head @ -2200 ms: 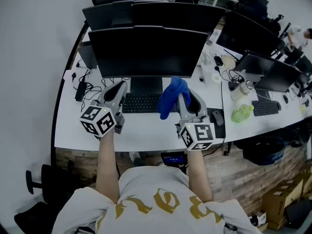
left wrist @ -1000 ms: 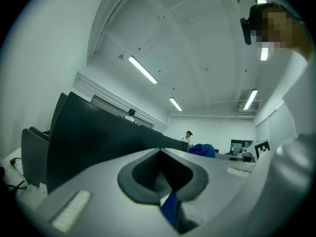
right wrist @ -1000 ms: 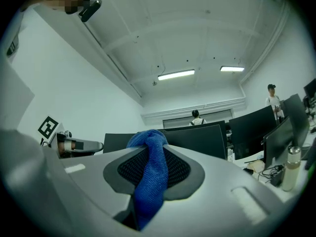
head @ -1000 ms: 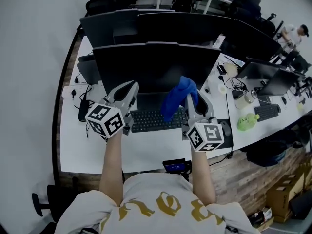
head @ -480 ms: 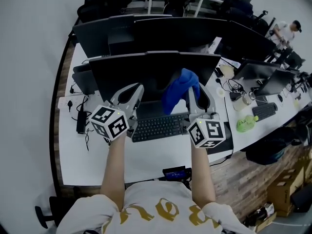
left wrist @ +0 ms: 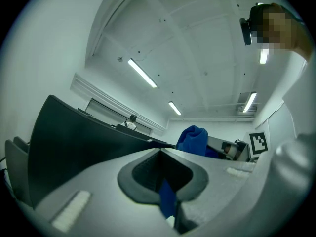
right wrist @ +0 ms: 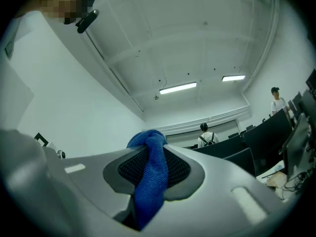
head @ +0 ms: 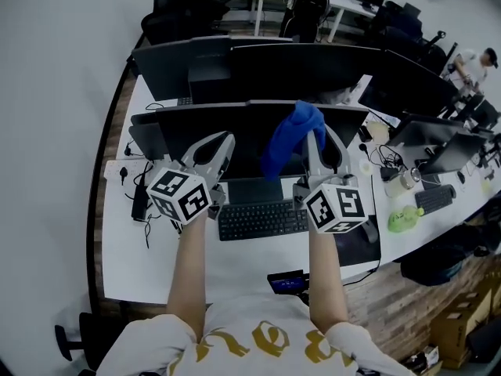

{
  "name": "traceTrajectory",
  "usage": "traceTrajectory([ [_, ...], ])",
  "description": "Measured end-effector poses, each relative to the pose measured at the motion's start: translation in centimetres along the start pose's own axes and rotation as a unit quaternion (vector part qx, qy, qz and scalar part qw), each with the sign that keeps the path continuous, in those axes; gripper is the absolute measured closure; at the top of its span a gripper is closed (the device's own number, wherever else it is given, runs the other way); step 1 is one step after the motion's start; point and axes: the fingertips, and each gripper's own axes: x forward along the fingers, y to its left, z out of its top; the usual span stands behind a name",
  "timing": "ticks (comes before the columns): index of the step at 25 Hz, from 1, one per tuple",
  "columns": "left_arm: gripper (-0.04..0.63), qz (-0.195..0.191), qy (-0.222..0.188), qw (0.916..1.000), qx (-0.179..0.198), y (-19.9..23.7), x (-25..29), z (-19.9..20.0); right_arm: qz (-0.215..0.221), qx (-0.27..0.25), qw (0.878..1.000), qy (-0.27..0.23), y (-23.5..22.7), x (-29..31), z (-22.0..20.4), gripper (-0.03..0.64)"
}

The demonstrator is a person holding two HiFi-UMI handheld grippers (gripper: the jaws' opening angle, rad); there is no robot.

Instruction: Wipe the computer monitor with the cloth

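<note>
The dark monitor (head: 250, 135) stands at the back of the white desk (head: 149, 257). My right gripper (head: 316, 141) is shut on the blue cloth (head: 290, 139), which bunches over the screen's upper right part, reaching its top edge. In the right gripper view the cloth (right wrist: 150, 177) hangs pinched between the jaws of my right gripper (right wrist: 148, 147). My left gripper (head: 218, 146) is held up in front of the screen's left half, shut with nothing in it. In the left gripper view the left gripper (left wrist: 160, 152) points up past the monitor (left wrist: 74, 142), with the cloth (left wrist: 193, 139) to the right.
A black keyboard (head: 262, 219) lies under the monitor. More monitors (head: 313, 65) stand behind and to the right. A green bottle (head: 405, 219), cables and a small device (head: 286, 280) sit on the desks. A person (head: 472, 59) stands far right.
Both grippers have risen from above the keyboard to the screen. The cloth has moved up with the right gripper to the monitor's top edge.
</note>
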Motion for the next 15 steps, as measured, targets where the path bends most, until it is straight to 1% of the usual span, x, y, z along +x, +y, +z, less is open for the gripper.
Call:
traceTrajectory([
  [6, 0.594, 0.004, -0.018, 0.9998, 0.003, 0.7, 1.0, 1.5, 0.023, -0.026, 0.999, -0.002, 0.4, 2.5, 0.7, 0.511],
  [10, 0.594, -0.003, -0.019, 0.9998, 0.006, 0.8, 2.3, 1.7, 0.033, -0.042, 0.999, -0.004, 0.3, 4.1, 0.9, 0.511],
  [15, 0.594, -0.005, -0.017, 0.9998, -0.003, 1.5, 3.2, 1.2, 0.040, -0.047, 0.998, -0.006, 0.3, 5.5, 0.9, 0.509],
])
